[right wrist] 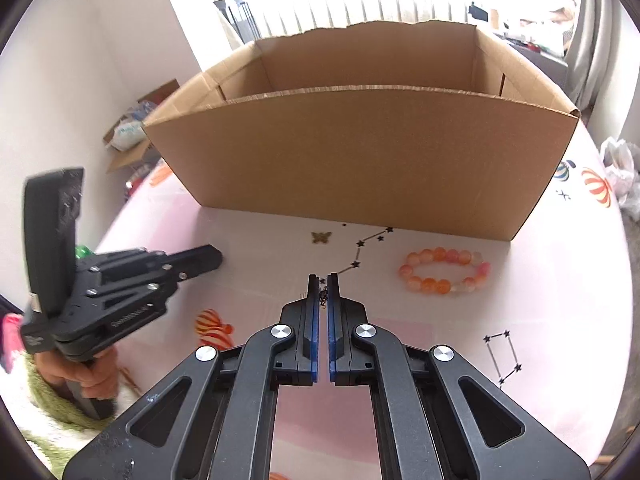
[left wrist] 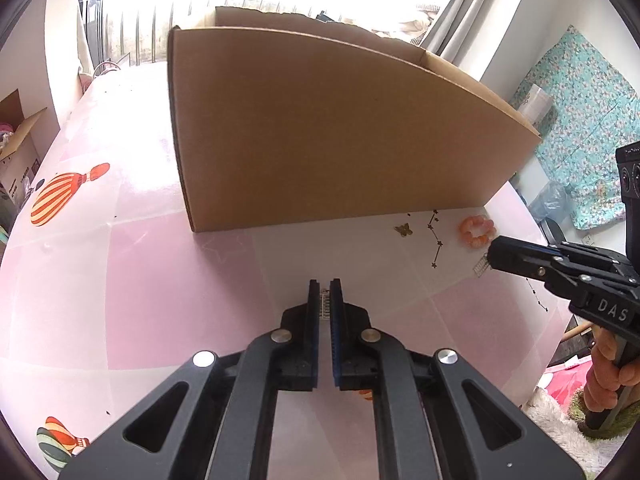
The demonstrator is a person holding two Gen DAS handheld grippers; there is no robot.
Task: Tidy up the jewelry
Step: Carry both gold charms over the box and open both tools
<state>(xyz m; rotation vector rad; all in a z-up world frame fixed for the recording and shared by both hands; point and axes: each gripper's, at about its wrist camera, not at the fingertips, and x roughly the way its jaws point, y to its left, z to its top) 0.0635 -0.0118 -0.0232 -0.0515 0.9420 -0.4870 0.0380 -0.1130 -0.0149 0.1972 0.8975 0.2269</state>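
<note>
In the left wrist view my left gripper (left wrist: 324,286) is shut on a small silvery lattice piece (left wrist: 323,305) just above the pink tablecloth. My right gripper (left wrist: 491,258) comes in from the right with a similar silvery piece (left wrist: 482,268) hanging at its tip. In the right wrist view the right gripper (right wrist: 323,280) is shut on that small piece (right wrist: 323,294), which looks dark there. An orange bead bracelet (right wrist: 444,272) lies to its right, and a gold butterfly (right wrist: 321,237) lies ahead by the box. The left gripper (right wrist: 216,258) shows at the left; its jaws are hidden.
A big open cardboard box (right wrist: 360,160) stands across the table behind the jewelry, with a divider inside. The tablecloth (left wrist: 120,280) carries balloon and star-line prints. A hand (left wrist: 608,372) holds the right gripper's handle. Another box with clutter (left wrist: 16,140) sits off the table's left side.
</note>
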